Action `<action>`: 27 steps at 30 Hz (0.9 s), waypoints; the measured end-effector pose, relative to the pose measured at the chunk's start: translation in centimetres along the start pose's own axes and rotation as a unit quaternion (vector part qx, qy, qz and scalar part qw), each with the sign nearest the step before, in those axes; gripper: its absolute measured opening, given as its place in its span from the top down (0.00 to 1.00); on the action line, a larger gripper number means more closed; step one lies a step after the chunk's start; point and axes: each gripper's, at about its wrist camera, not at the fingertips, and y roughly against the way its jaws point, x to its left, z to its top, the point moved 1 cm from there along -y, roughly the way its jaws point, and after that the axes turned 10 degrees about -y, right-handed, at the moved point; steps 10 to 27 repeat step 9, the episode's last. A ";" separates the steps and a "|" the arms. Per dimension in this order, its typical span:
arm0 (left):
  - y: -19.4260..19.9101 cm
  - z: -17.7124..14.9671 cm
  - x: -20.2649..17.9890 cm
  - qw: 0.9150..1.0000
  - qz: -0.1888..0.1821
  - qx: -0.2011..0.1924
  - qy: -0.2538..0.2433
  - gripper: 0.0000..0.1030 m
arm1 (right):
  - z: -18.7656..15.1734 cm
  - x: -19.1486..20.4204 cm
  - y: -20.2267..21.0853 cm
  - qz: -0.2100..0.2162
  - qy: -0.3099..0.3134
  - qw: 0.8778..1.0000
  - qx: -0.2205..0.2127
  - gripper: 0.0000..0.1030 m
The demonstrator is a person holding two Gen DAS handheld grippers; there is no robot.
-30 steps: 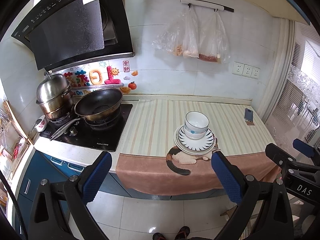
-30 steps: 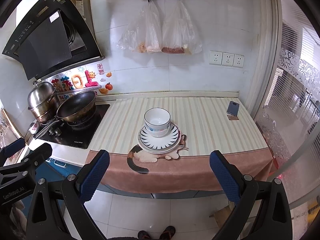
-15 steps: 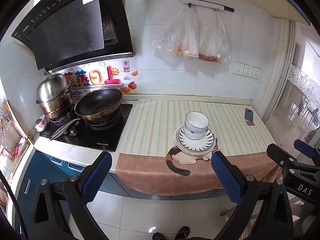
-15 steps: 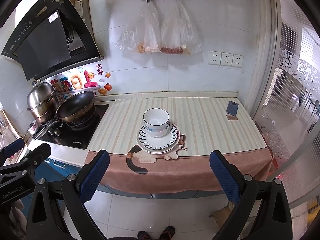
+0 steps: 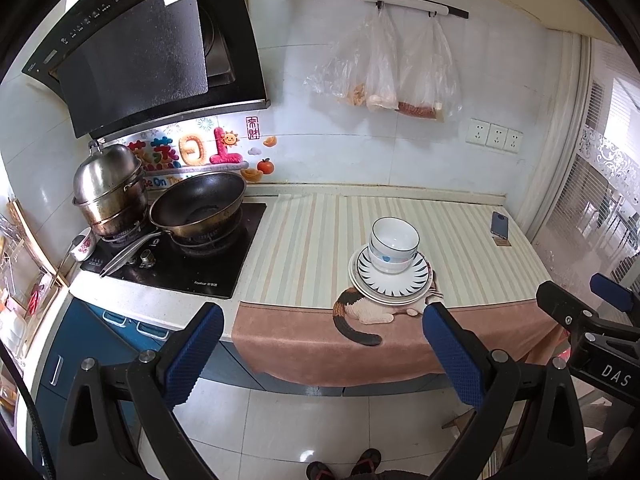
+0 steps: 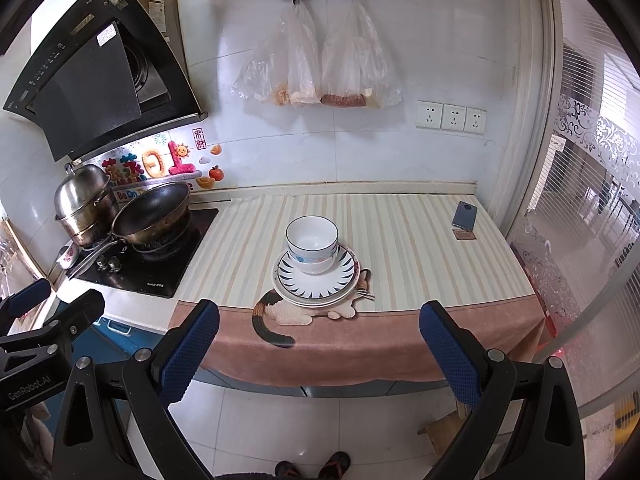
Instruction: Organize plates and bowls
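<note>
Item: stacked bowls (image 5: 394, 246), white with a thin dark rim, nested on stacked plates (image 5: 390, 282) with a dark ray pattern, sitting on the striped desk (image 5: 304, 240) near its front edge, a phone (image 5: 500, 225) at the pile's 2 o'clock. Glazed ceramic by the look: stiff, slick, breakable, probably weighty as a pile. Best hold judged to be a bowl's rim, one at a time. Left gripper (image 5: 320, 344) and right gripper (image 6: 318, 340): fingers spread wide, empty, well short of the desk.

Nested bowls (image 5: 394, 245) atop stacked plates (image 5: 390, 286)
</note>
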 end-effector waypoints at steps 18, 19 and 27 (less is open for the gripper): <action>0.1 -0.1 0.1 1.000 0.000 0.000 0.001 0.01 | -0.2 0.0 0.1 0.002 0.003 1.000 0.002 0.01; 0.1 -0.1 0.1 1.000 0.000 0.000 0.001 0.01 | -0.2 0.0 0.1 0.002 0.003 1.000 0.002 0.01; 0.1 -0.1 0.1 1.000 0.000 0.000 0.001 0.01 | -0.2 0.0 0.1 0.002 0.003 1.000 0.002 0.01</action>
